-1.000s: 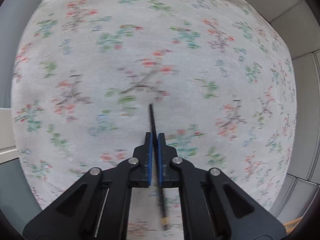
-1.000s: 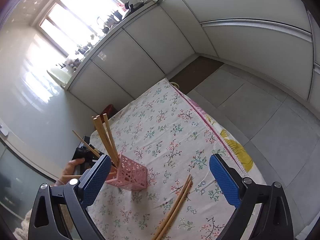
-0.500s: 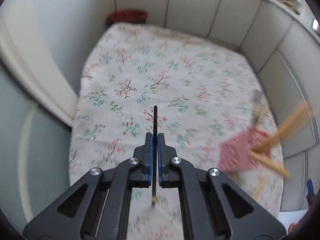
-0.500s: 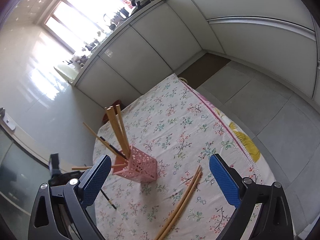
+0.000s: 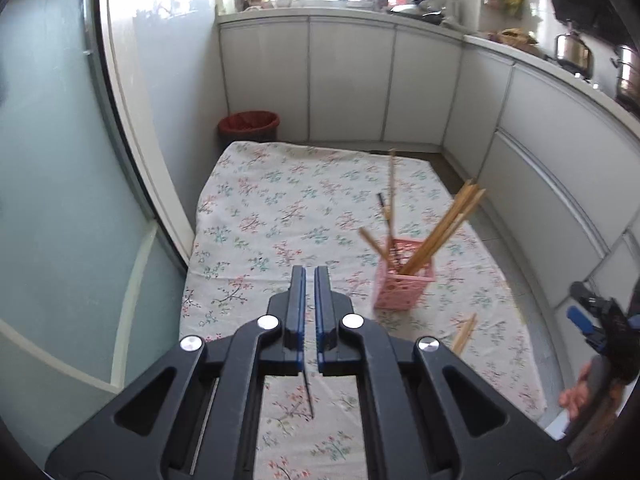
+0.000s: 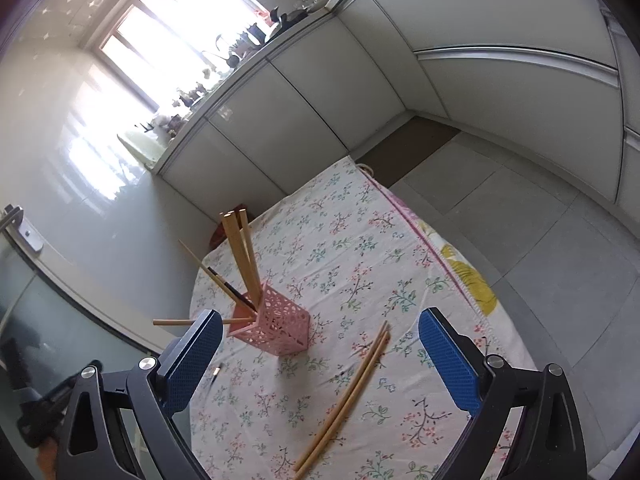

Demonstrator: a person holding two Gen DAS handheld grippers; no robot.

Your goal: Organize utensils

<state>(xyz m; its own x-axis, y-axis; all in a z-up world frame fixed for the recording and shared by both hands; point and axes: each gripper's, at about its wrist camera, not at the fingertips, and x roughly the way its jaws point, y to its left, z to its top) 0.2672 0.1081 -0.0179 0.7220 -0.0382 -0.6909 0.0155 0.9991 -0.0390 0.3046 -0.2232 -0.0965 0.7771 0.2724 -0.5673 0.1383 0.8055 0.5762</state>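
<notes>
A pink lattice holder [image 5: 404, 280] stands on the floral cloth [image 5: 288, 208] with several wooden chopsticks and one black one in it; it also shows in the right wrist view [image 6: 276, 330]. My left gripper [image 5: 310, 276] is shut on a thin black chopstick [image 5: 308, 394], whose tip hangs below the fingers, left of and nearer than the holder. My right gripper [image 6: 318, 356] is open and empty above the cloth. Two wooden chopsticks [image 6: 348, 396] lie loose on the cloth between its fingers, right of the holder; they also show in the left wrist view [image 5: 464, 334].
A red bin [image 5: 249, 125] stands past the cloth's far edge by white cabinets [image 5: 348, 84]. A glass door [image 5: 60, 200] runs along the left. Grey floor tiles [image 6: 540, 240] lie right of the cloth. The right gripper shows in the left wrist view [image 5: 596, 320].
My left gripper has tilted up from facing the cloth to facing the room, still holding the black chopstick, which has slid back out of sight ahead of the fingers. The right gripper shifted slightly.
</notes>
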